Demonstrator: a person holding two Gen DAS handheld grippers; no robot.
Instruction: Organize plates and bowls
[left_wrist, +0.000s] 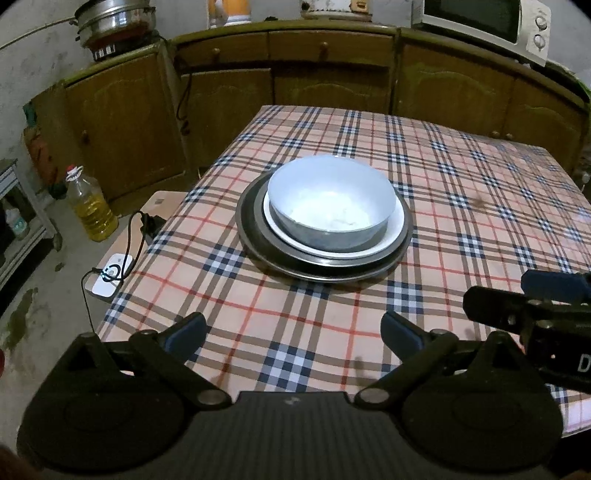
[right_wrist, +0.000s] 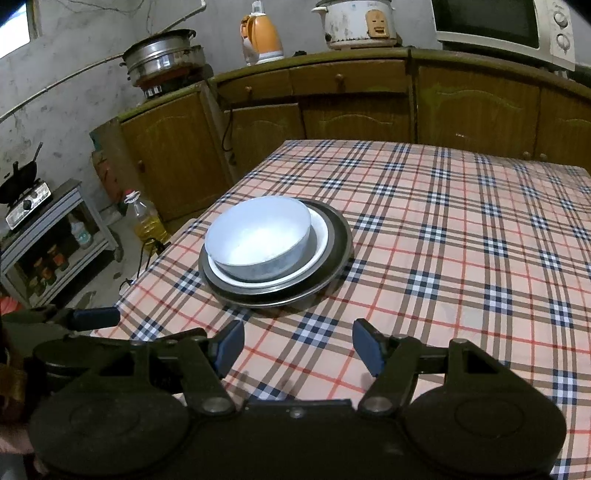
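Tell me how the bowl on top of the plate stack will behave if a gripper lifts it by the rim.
The bowl looks rigid and probably light. Its smooth rim could slip between the fingers. It sits off-centre on the white plate, toward the table's left side, so a sideways nudge would likely slide it rather than tip it.

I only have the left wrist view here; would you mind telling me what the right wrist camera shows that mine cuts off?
Observer: The right gripper is open and empty, short of the bowl and plates.
Operator: Thank you. What stands on the counter between the steamer pot and the microwave?
Observer: An orange kettle and a white rice cooker.
Operator: Anything further left of the oil bottle?
Observer: A black wok on a small gas stove, set on a low shelf unit.
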